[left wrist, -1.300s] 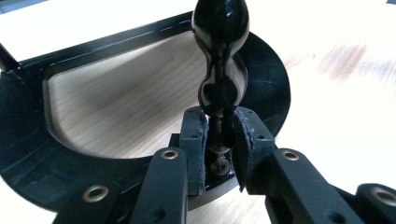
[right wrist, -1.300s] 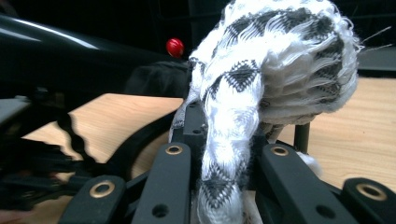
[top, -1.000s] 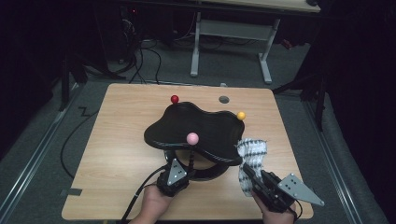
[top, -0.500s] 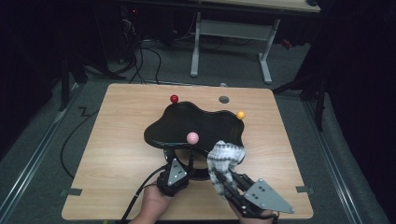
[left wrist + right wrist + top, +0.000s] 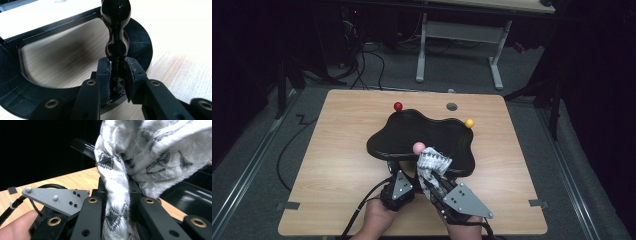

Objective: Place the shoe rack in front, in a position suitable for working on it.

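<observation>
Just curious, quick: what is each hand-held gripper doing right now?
Left hand-held gripper: closed on the black tray's stem.
Right hand-held gripper: closed on a white patterned cloth.

Both claws clamped — left (image 5: 398, 176), right (image 5: 435, 180).

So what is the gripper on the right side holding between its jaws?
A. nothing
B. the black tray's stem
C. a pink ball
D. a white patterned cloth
D: the right gripper is shut on a white patterned cloth, which bunches up above its jaws and hangs over the near edge of the black tray in the high view.
</observation>
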Motion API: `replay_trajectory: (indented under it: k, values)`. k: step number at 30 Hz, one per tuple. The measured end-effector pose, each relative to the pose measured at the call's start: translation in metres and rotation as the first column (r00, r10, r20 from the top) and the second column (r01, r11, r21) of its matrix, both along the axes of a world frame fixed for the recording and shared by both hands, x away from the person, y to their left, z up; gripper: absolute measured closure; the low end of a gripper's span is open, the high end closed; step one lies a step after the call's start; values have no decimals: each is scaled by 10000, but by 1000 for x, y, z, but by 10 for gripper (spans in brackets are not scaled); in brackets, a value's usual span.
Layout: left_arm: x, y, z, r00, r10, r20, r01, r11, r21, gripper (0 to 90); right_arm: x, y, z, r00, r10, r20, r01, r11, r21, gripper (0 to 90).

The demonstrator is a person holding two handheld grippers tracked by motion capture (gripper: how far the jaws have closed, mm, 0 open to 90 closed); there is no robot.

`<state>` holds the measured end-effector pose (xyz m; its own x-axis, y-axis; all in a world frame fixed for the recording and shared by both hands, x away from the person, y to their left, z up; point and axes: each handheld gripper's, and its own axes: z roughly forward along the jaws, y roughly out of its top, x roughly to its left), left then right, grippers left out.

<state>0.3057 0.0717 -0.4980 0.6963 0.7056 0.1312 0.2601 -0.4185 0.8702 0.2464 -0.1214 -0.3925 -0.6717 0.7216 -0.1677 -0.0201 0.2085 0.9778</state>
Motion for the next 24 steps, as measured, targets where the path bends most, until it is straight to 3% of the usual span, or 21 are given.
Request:
replay_trajectory:
  k: [8,13,21,23,24]
  values:
    - [-2,1,0,10000,-33,-33,33,10000,53,748,-19,-44,7,9998,-44,199,30,9975,702,794]
    - [-1,4,0,10000,13,-28,-13,10000,87,749,-19,-63,11,9997,-152,173,135,9956,930,794]
    - [1,8,1,9999,-43,-157,44,10000,80,749,-7,-92,6,9966,-805,-149,818,9870,1380,791]
    - [1,11,1,9998,-49,-179,51,10000,77,749,-1,-98,2,9941,-1040,-321,1075,9843,1397,791]
    - [1,12,1,9998,-66,-191,67,9999,77,749,7,-104,-2,9897,-1245,-708,1340,9792,1523,792]
